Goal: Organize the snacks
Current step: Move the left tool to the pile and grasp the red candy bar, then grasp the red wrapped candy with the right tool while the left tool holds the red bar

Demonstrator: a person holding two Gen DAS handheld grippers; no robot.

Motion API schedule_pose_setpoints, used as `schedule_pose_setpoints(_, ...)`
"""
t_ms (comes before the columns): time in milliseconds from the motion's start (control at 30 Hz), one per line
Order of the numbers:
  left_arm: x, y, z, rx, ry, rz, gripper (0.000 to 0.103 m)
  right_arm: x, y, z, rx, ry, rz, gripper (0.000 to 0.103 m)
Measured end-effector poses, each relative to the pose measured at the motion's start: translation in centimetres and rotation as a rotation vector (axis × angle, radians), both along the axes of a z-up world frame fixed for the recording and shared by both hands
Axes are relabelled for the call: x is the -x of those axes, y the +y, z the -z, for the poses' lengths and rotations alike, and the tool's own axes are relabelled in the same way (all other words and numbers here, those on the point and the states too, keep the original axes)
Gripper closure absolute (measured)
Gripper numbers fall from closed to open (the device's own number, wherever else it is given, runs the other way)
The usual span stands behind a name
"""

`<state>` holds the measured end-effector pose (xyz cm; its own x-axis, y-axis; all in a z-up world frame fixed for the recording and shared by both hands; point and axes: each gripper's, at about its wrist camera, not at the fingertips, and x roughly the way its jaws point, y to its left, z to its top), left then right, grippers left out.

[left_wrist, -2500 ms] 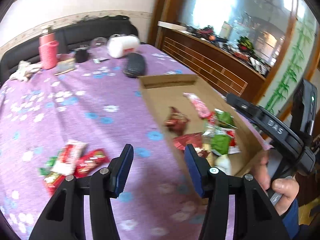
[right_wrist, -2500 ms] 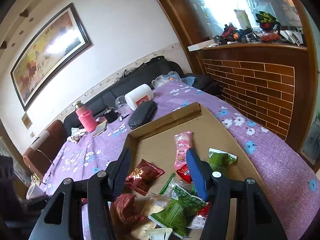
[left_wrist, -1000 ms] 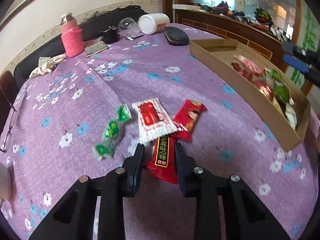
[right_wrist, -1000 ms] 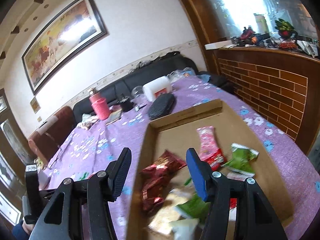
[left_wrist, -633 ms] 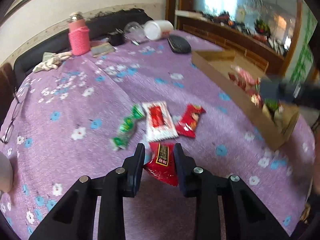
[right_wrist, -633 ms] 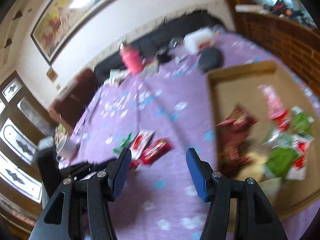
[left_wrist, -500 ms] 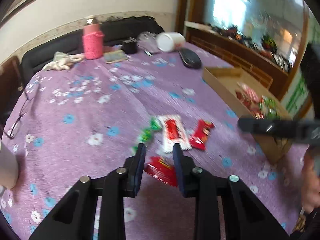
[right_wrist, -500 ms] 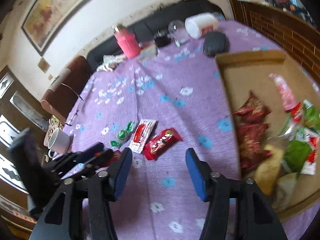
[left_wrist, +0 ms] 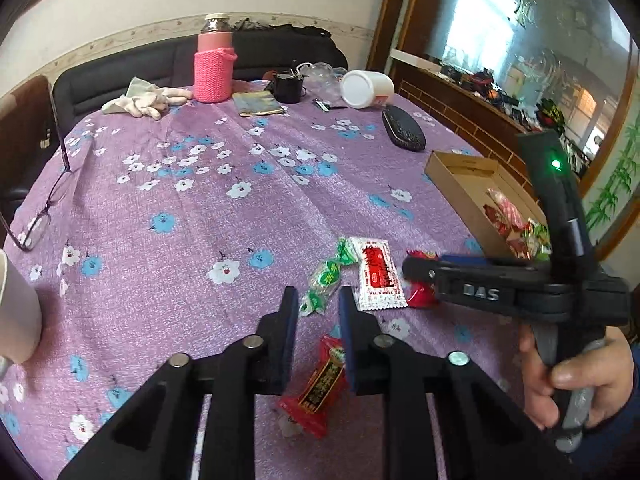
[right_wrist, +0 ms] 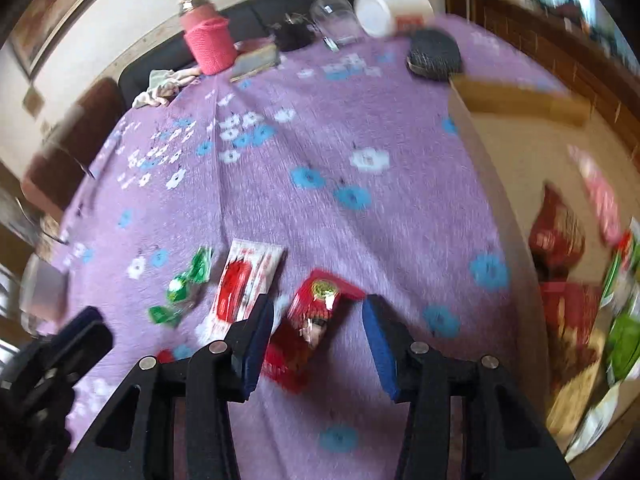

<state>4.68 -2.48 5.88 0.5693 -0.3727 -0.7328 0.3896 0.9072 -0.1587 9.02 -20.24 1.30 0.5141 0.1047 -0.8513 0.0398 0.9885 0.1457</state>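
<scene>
My left gripper (left_wrist: 318, 312) is shut on one end of a red snack bar (left_wrist: 320, 388) and holds it above the purple tablecloth. A green candy (left_wrist: 326, 278) and a white-and-red packet (left_wrist: 378, 276) lie just beyond it. My right gripper (right_wrist: 316, 320) is open, low over a red snack packet (right_wrist: 316, 312) that lies between its fingers; it also shows in the left wrist view (left_wrist: 424, 270). The cardboard box (left_wrist: 464, 196) with several snacks stands at the right; it also shows in the right wrist view (right_wrist: 516, 100).
At the far side stand a pink knitted bottle (left_wrist: 214, 68), a white jar (left_wrist: 366, 88), a black case (left_wrist: 402, 132), a cloth (left_wrist: 140, 100) and a booklet (left_wrist: 258, 104). Glasses (left_wrist: 36, 220) and a white cup (left_wrist: 16, 312) sit at the left edge.
My left gripper has lifted the red snack bar off the cloth and drawn back. My right gripper has swung from the box over to the loose snacks and come down over the red packet.
</scene>
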Motion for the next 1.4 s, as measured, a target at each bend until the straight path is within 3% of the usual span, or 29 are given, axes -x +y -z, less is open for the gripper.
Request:
schedule_pose_setpoints(33,0.2,0.0,0.0,-0.013,0.005,0.019,0.058,0.1,0.3,0.1,0.019,-0.004,-0.027,0.080)
schedule_pose_setpoints(100,0.9,-0.3,-0.1,-0.064,-0.003,0.081,0.044,0.5,0.0,0.1,0.037,-0.024,-0.047,0.083)
schedule_pose_setpoints(167,1.7,-0.2,-0.7,-0.112,-0.057,0.094,0.044,1.0,-0.5,0.3,0.026,-0.052,-0.055,0.083)
schedule_pose_setpoints(233,2.1,0.0,-0.7,-0.114,-0.043,0.144,0.041,1.4,-1.2,0.4,-0.020,-0.082,-0.053,0.083)
schedule_pose_setpoints(333,2.7,-1.0,0.5,-0.187,-0.044,0.209,0.041,1.8,-1.5,0.6,-0.062,-0.124,-0.061,0.083)
schedule_pose_setpoints(400,3.1,-2.0,1.4,-0.229,-0.042,0.255,0.044,1.8,-1.5,0.6,-0.078,-0.134,-0.072,0.083)
schedule_pose_setpoints(467,3.3,-2.9,2.3,-0.282,-0.040,0.276,0.056,1.8,-1.7,0.6,-0.101,-0.135,-0.079,0.083)
schedule_pose_setpoints(567,2.8,-3.0,3.3,-0.311,-0.016,0.261,0.069,1.9,-1.5,0.6,-0.109,-0.137,-0.089,0.083)
schedule_pose_setpoints(633,2.4,-2.9,3.9,-0.317,0.012,0.248,0.083,2.1,-1.4,0.5,-0.110,-0.143,-0.094,0.083)
schedule_pose_setpoints(867,1.8,-3.2,4.2,-0.292,-0.015,0.175,0.084,2.8,-1.1,-0.4,-0.104,-0.200,-0.104,0.083)
schedule_pose_setpoints(967,1.3,-3.6,4.2,-0.236,-0.020,0.107,0.084,3.2,-1.0,-1.0,-0.108,-0.233,-0.109,0.083)
schedule_pose_setpoints(1167,1.9,-4.4,3.1,-0.199,-0.118,0.040,0.084,3.5,-0.8,-1.5,-0.106,-0.267,-0.118,0.083)
schedule_pose_setpoints(1400,1.5,-2.4,1.4,-0.162,-0.205,-0.099,0.084,3.8,-0.4,-1.7,-0.103,-0.285,-0.135,0.082)
